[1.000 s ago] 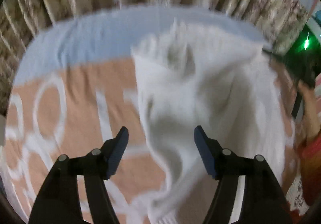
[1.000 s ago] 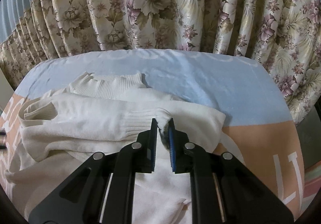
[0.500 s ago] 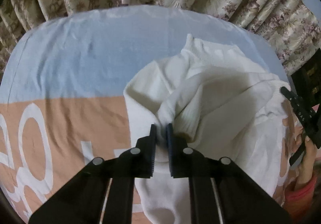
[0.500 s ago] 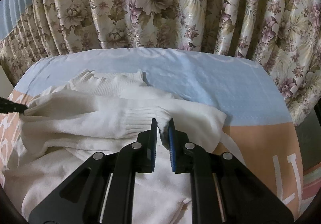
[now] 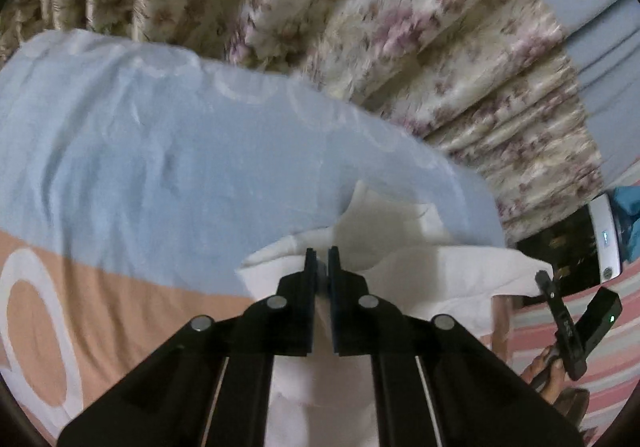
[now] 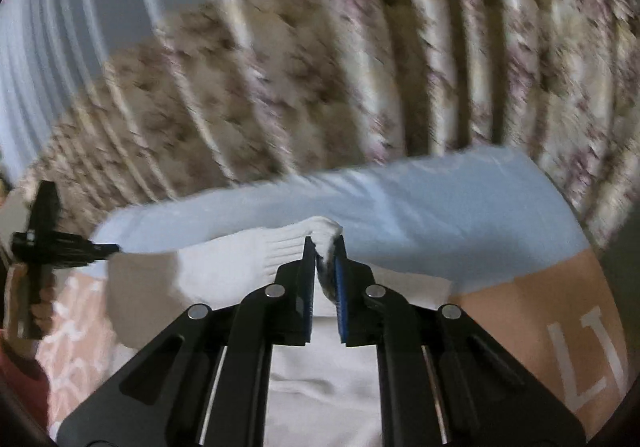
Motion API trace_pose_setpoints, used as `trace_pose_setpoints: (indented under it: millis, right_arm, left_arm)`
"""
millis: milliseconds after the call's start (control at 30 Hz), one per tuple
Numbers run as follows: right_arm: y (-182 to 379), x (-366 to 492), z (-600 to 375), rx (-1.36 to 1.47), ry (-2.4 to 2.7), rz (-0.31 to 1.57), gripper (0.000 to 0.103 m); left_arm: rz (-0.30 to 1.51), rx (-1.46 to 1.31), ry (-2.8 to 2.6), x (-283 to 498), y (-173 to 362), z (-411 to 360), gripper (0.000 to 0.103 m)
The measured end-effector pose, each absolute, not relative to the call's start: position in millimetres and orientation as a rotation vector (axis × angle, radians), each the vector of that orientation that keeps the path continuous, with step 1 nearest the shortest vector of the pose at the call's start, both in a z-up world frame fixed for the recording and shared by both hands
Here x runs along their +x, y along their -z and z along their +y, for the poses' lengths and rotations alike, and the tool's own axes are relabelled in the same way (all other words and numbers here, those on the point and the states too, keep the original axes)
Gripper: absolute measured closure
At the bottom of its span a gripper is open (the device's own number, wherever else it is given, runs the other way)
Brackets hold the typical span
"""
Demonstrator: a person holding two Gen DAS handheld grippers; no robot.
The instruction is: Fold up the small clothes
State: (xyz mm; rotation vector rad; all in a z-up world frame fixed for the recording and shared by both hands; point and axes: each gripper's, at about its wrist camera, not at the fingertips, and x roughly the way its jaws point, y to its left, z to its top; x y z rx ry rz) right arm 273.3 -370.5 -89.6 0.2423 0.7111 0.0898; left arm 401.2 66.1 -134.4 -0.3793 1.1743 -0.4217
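A white knit sweater (image 5: 432, 279) is held up off the bed between both grippers. My left gripper (image 5: 322, 257) is shut on a fold of the sweater at its left edge. My right gripper (image 6: 325, 247) is shut on the ribbed cuff (image 6: 280, 247) of the sweater's sleeve. The sweater (image 6: 224, 279) stretches left from the right gripper to the left gripper (image 6: 108, 247), seen at the left of the right wrist view. The right gripper also shows in the left wrist view (image 5: 546, 281). The sweater's lower part hangs hidden behind the fingers.
The bed sheet is light blue (image 5: 160, 167) at the far side and peach with white letters (image 6: 540, 319) nearer me. Floral curtains (image 6: 320, 67) hang right behind the bed. A dark cabinet with a white device (image 5: 604, 239) stands at the right of the left wrist view.
The left gripper closed on the sweater's fold about half a second ago. Since then both grippers have lifted, raising the sweater off the bed and stretching it between them. Both views are motion-blurred.
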Motion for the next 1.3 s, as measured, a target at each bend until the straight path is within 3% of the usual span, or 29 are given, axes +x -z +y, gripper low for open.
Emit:
trace_pose_setpoints:
  millis: [167, 267, 300, 367, 400, 433, 667, 733, 800, 867, 933, 967, 1133, 1300]
  right_arm:
    - [140, 292, -387, 0.232, 0.027, 0.9, 0.093]
    - [154, 292, -394, 0.254, 0.025, 0.941, 0.083]
    - [148, 287, -396, 0.249, 0.023, 0.921, 0.074]
    - [130, 275, -403, 0.251, 0.017, 0.845, 0.057]
    - [125, 272, -405, 0.249, 0.017, 0.827, 0.053]
    - [121, 270, -406, 0.246, 0.008, 0.82, 0.053]
    - [151, 280, -388, 0.189, -0.017, 0.944, 0.054]
    - [163, 281, -386, 0.217, -0.023, 0.956, 0.064]
    - [164, 278, -381, 0.174, -0.01, 0.931, 0.084]
    - [162, 277, -374, 0.11, -0.008, 0.914, 0.09]
    - [154, 272, -367, 0.051, -0.006, 0.875, 0.092]
    - [149, 270, -367, 0.032, -0.002, 0.854, 0.092]
    - [110, 244, -369, 0.138, -0.051, 0.8, 0.092]
    - [128, 238, -382, 0.208, -0.008, 0.914, 0.092]
  left_arm:
    - [1.245, -0.205, 0.385, 426, 165, 30, 0.097]
    - [1.277, -0.149, 0.38, 435, 175, 19, 0.096]
    - [1.262, -0.138, 0.381, 433, 171, 19, 0.095]
    - [1.202, -0.104, 0.39, 422, 155, 21, 0.076]
    - [1.165, -0.084, 0.372, 416, 146, 23, 0.045]
    - [1.124, -0.063, 0.349, 409, 137, 25, 0.03]
    - [1.023, 0.151, 0.363, 328, 120, 6, 0.03]
    - [1.024, 0.208, 0.366, 310, 128, -7, 0.03]
    - [1.023, 0.254, 0.376, 298, 141, -18, 0.031]
    - [1.05, 0.302, 0.367, 300, 159, -32, 0.032]
    - [1.059, 0.37, 0.319, 307, 172, -39, 0.062]
    - [1.049, 0.404, 0.277, 312, 177, -39, 0.069]
    - [1.091, 0.275, 0.334, 339, 162, -14, 0.071]
    - [1.107, 0.317, 0.351, 340, 162, -20, 0.071]
